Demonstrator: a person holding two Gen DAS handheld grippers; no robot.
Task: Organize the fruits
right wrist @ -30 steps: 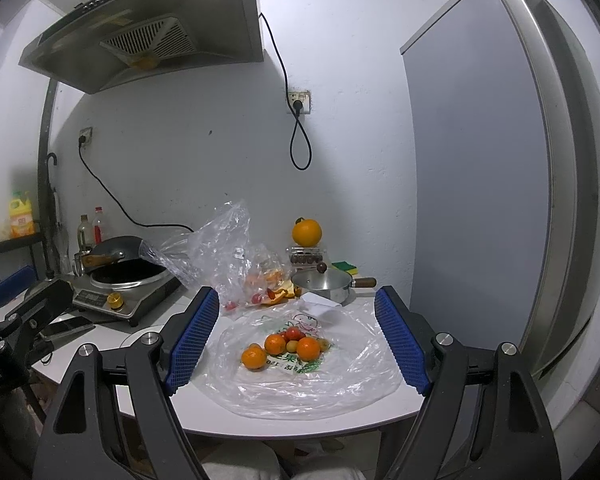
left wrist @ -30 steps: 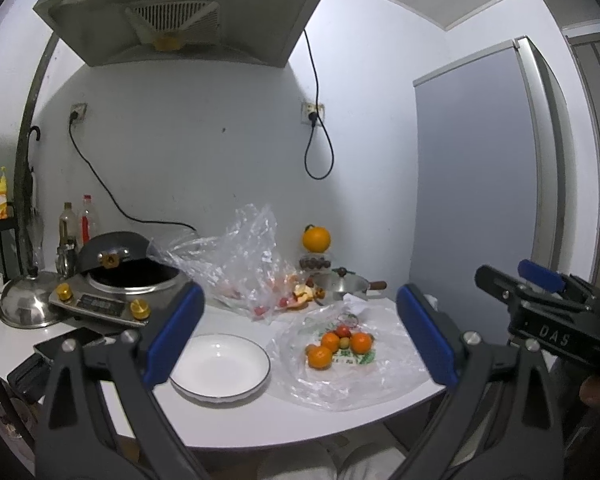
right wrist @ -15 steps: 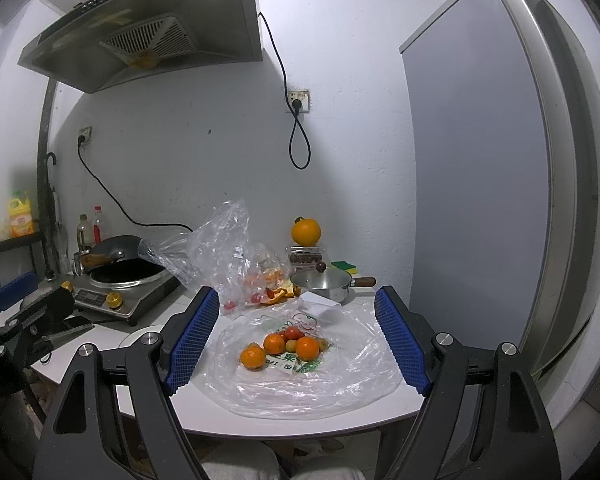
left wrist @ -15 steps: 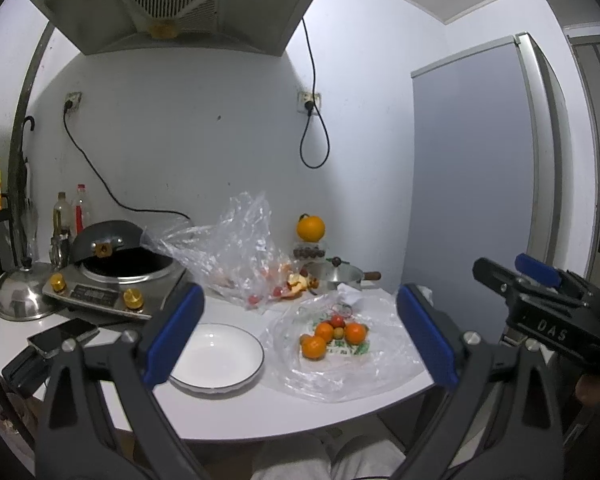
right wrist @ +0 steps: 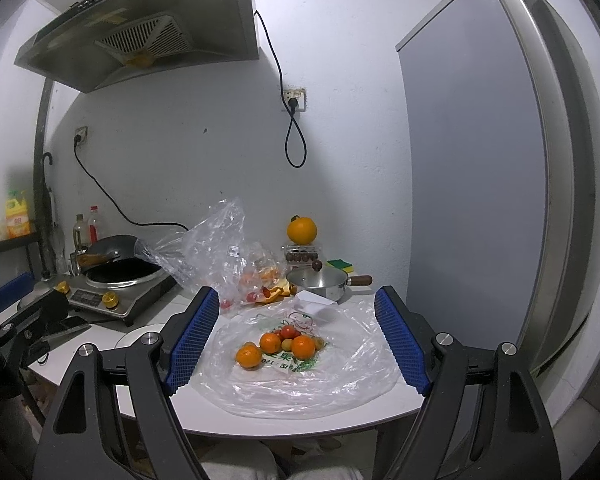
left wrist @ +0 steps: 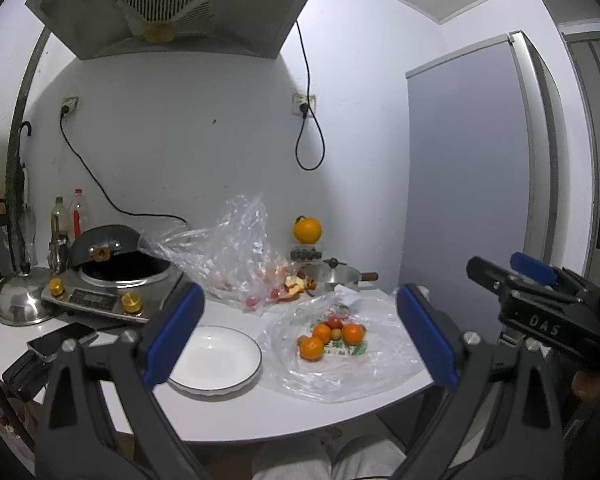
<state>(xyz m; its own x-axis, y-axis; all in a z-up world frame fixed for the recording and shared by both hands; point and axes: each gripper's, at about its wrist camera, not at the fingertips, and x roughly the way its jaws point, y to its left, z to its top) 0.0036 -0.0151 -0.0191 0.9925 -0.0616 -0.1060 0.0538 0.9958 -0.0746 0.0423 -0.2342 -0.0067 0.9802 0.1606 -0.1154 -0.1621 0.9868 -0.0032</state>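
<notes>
**Both grippers poised over the fruit**

The left gripper [left wrist: 296, 336] and right gripper [right wrist: 296, 340] hang above the table, jaws wide apart and empty, likely lining up a pick. The fruit [right wrist: 280, 346] sits lower centre on a flat plastic bag [right wrist: 340, 364]; the empty plate [left wrist: 216, 356] waits just left.

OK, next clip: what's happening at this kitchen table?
A person holds a tool in each hand above a white table, and nothing has been picked up yet. The left tool and right tool are both open and empty. A small pile of oranges and smaller fruits lies on a flattened plastic bag. The white plate beside it is empty.
</notes>
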